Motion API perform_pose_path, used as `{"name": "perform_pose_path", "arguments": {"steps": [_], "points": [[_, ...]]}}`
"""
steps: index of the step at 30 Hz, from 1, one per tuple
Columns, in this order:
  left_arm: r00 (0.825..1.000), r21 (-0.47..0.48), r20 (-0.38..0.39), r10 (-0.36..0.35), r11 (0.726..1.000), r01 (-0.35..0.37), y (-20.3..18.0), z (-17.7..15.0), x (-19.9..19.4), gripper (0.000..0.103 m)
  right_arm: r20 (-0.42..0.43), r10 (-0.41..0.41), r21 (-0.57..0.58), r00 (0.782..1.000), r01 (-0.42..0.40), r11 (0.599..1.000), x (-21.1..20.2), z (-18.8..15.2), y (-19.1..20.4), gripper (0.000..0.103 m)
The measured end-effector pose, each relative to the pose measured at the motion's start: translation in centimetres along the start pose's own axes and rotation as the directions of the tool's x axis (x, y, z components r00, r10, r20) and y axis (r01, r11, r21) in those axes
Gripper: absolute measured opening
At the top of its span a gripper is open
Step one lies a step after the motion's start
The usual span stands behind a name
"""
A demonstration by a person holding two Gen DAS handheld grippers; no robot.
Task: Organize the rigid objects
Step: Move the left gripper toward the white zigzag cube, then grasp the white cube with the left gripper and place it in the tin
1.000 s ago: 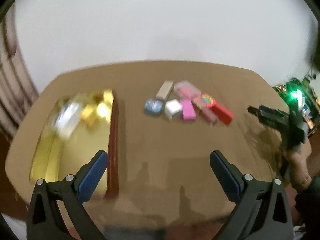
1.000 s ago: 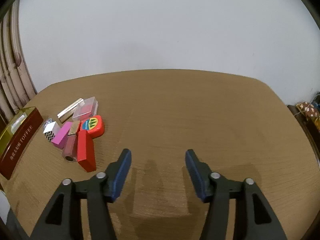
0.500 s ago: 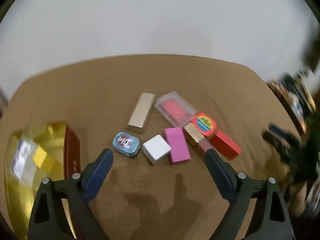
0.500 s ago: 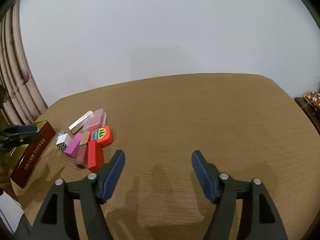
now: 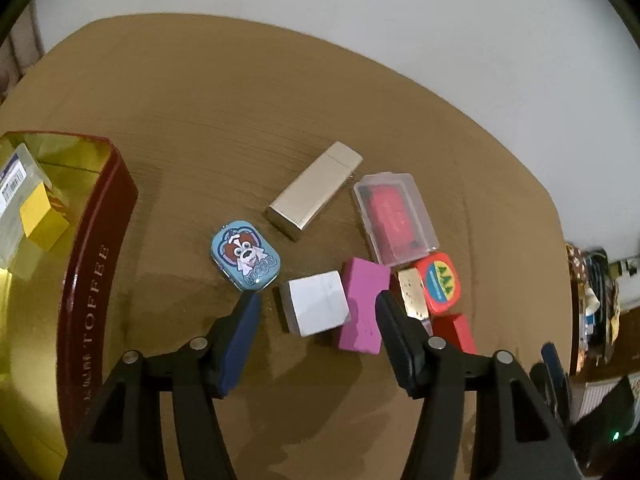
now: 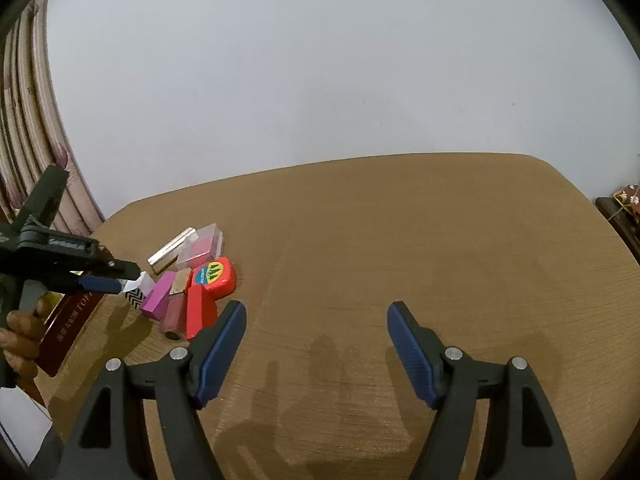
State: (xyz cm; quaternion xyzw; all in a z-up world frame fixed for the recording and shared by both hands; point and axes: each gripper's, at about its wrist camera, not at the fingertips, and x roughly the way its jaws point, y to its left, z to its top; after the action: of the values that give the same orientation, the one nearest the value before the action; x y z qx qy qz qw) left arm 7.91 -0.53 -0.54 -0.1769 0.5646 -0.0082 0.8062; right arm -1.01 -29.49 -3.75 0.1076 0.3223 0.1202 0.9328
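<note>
My left gripper (image 5: 316,312) points steeply down over a cluster of small objects, and its jaws are closing. A white box (image 5: 318,308) and a pink block (image 5: 364,306) lie between the fingers, with the pads not pressing on either. Around them lie a blue dog tin (image 5: 245,256), a gold box (image 5: 316,190), a clear case (image 5: 394,218), a red-orange round-cornered item (image 5: 438,282) and a red block (image 5: 454,332). My right gripper (image 6: 316,332) hovers over bare table to the right of the cluster, its jaws opening with nothing between them.
A dark red toffee tin (image 5: 96,280) with a gold inside stands left of the cluster and holds a yellow block (image 5: 42,220) and a clear labelled box (image 5: 12,184). A curtain (image 6: 24,160) hangs at the left. Clutter (image 5: 596,300) sits beyond the table's right edge.
My left gripper swung from over the toffee tin to the cluster, dropped lower and narrowed its jaws. My right gripper's jaws widened a little and it lifted slightly.
</note>
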Motion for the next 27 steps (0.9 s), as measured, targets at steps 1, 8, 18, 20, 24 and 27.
{"name": "perform_pose_path", "arguments": {"steps": [1, 8, 18, 20, 24, 27], "points": [[1.0, -0.011, -0.008, 0.002, 1.0, -0.002, 0.0, 0.1, 0.2, 0.056, 0.003, 0.003, 0.001, 1.0, -0.003, 1.0, -0.2, 0.0, -0.1, 0.075], [0.999, -0.035, -0.033, 0.033, 0.999, -0.034, -1.1, 0.6, 1.7, 0.054, 0.017, 0.013, 0.006, 1.0, -0.013, 1.0, -1.1, 0.3, -0.2, 0.075], [0.999, -0.091, -0.045, 0.008, 0.996, -0.012, -0.8, 0.8, 2.1, 0.031, 0.025, 0.02, 0.022, 0.999, -0.021, 1.0, -1.6, 0.4, -0.6, 0.076], [0.999, -0.099, -0.049, -0.015, 0.995, 0.01, -0.5, 0.7, 1.8, 0.031, 0.024, 0.02, 0.023, 1.0, -0.021, 1.0, -1.7, 0.4, -0.6, 0.076], [1.0, -0.089, -0.008, -0.021, 0.996, 0.02, 0.6, -0.6, -0.9, 0.031, 0.022, 0.02, 0.026, 1.0, -0.021, 0.999, -1.6, 0.4, -0.7, 0.076], [0.999, -0.055, 0.024, -0.028, 0.998, 0.029, 0.6, -1.8, -4.0, 0.031, 0.017, 0.019, 0.027, 1.0, -0.02, 0.999, -1.5, 0.4, -0.7, 0.076]]}}
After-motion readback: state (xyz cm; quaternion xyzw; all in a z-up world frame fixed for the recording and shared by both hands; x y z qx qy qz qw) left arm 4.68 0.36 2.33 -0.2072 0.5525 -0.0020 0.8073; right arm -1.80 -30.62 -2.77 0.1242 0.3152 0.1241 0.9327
